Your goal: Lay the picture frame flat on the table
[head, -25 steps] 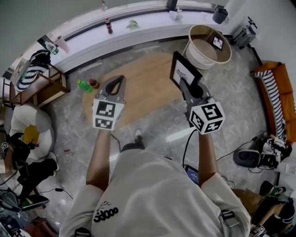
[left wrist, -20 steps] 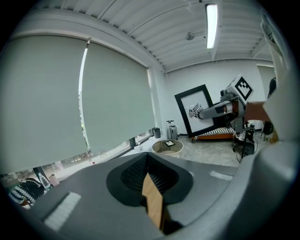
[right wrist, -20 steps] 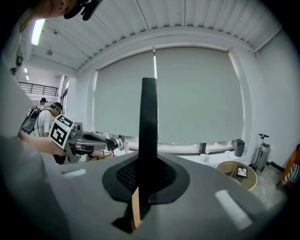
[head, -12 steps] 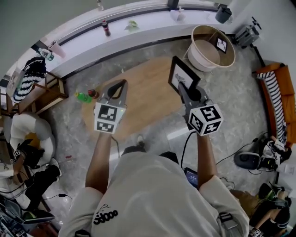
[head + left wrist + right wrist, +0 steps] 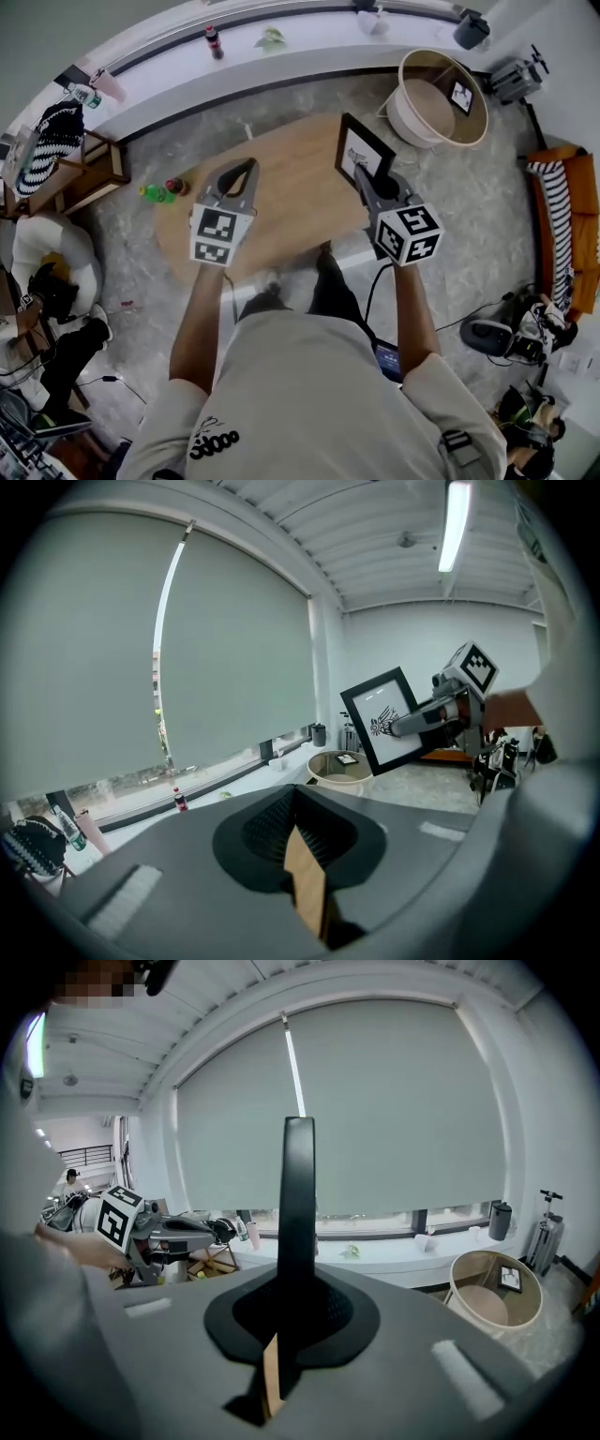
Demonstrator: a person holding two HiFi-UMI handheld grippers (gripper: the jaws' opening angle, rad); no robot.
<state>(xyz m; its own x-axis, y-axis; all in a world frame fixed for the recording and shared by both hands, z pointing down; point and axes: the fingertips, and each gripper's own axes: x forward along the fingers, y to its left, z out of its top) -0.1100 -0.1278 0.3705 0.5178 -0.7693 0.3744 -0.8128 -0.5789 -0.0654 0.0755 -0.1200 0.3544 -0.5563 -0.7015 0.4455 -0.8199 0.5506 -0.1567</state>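
Here the right gripper [image 5: 366,185] pinches the picture frame [image 5: 364,155] by its near edge, upright over the right end of the wooden table [image 5: 281,192]. The left gripper [image 5: 246,169], pressed together and empty, hovers farther off.

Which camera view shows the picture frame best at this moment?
The left gripper view: the picture frame faces it, with black border and drawing visible. The head view shows it small and from above. The right gripper view shows only its thin edge, held in the right gripper.
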